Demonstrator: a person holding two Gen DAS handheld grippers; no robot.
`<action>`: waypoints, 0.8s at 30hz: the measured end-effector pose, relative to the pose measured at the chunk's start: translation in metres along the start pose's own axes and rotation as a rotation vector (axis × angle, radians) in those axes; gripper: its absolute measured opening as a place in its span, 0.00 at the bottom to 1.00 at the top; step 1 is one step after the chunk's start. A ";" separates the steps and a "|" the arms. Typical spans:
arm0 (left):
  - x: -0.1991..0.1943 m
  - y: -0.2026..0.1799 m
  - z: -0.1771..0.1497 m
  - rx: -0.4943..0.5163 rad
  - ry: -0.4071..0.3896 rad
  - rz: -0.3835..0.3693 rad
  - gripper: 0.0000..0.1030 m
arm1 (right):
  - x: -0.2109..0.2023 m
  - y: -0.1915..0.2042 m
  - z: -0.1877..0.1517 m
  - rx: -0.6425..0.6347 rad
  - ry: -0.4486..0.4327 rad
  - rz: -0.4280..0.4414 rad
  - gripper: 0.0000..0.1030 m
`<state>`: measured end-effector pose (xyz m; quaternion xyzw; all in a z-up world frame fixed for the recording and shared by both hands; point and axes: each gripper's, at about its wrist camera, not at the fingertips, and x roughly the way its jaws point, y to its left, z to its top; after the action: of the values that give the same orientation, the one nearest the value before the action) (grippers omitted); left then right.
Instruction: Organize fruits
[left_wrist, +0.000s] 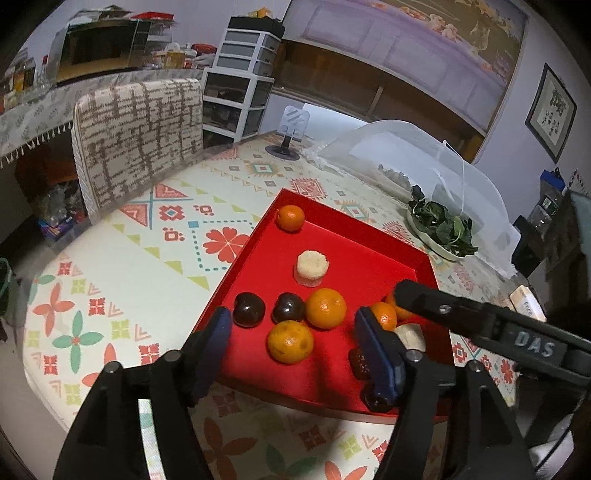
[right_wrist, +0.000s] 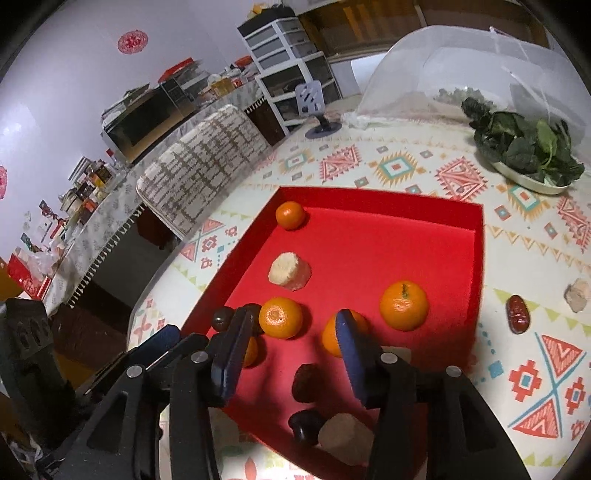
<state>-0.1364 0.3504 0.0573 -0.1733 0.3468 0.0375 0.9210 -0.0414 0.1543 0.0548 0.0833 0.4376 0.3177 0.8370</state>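
A red tray (left_wrist: 343, 229) (right_wrist: 388, 199) on the patterned table holds several tangerines (left_wrist: 325, 308) (right_wrist: 404, 305), dark round fruits (left_wrist: 248, 309), pale banana pieces (left_wrist: 312, 264) (right_wrist: 289, 270) and dark dates (right_wrist: 304, 382). My left gripper (left_wrist: 293, 330) is open over the tray's near part, with a tangerine (left_wrist: 290, 341) between its fingers. My right gripper (right_wrist: 291, 354) is open over the tray's near right part; it also shows in the left wrist view (left_wrist: 443, 306). A date (right_wrist: 518, 314) and a pale piece (right_wrist: 577, 294) lie on the table, right of the tray.
A plate of green leaves (left_wrist: 441, 225) (right_wrist: 524, 155) sits beyond the tray under the edge of a white mesh food cover (right_wrist: 461, 66). A phone stand (left_wrist: 291, 129) stands at the table's far side. A padded chair (left_wrist: 140, 136) is at the left edge.
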 end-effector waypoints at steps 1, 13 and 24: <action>-0.002 -0.003 0.000 0.008 -0.006 0.008 0.69 | -0.004 -0.001 0.000 0.002 -0.008 -0.002 0.55; -0.030 -0.052 -0.007 0.098 -0.095 0.157 0.88 | -0.067 -0.016 -0.028 -0.050 -0.129 -0.103 0.65; -0.052 -0.101 -0.016 0.161 -0.161 0.194 0.89 | -0.109 -0.044 -0.055 -0.058 -0.192 -0.158 0.71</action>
<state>-0.1664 0.2526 0.1095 -0.0608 0.2890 0.1124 0.9488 -0.1093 0.0462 0.0767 0.0544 0.3513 0.2539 0.8996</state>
